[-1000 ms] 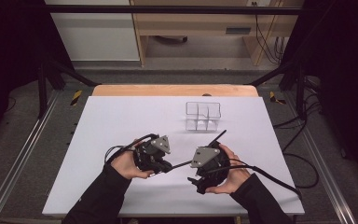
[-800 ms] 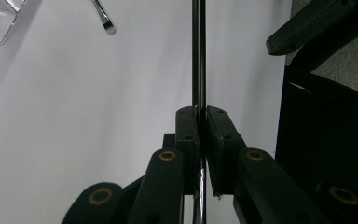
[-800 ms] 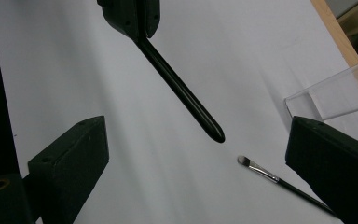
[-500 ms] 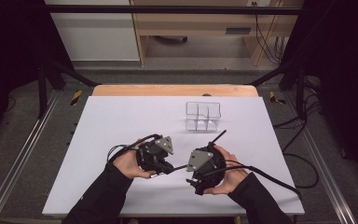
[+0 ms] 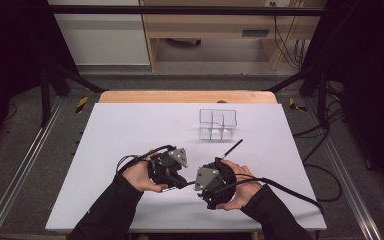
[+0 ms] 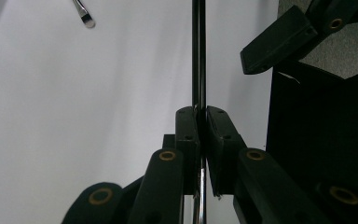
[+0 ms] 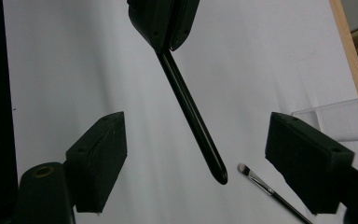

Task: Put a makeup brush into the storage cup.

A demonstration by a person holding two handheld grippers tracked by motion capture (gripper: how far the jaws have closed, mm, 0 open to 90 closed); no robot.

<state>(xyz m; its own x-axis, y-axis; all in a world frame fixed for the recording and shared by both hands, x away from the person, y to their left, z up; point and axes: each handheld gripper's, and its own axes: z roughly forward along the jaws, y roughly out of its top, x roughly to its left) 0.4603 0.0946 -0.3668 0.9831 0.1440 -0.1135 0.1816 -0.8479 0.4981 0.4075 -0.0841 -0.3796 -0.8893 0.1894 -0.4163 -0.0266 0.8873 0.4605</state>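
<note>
Jaws of left gripper (image 6: 199, 140) clamp black stick (image 6: 198, 51).

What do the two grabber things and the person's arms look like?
Both are black. The left gripper and the right gripper each carry a grey three-cornered plate on top and trail a black cable. Their jaws are blocky black pads on arms with brass-coloured pivot rings. The person wears long black sleeves.

No readable txt, labels or nos. anywhere.
</note>
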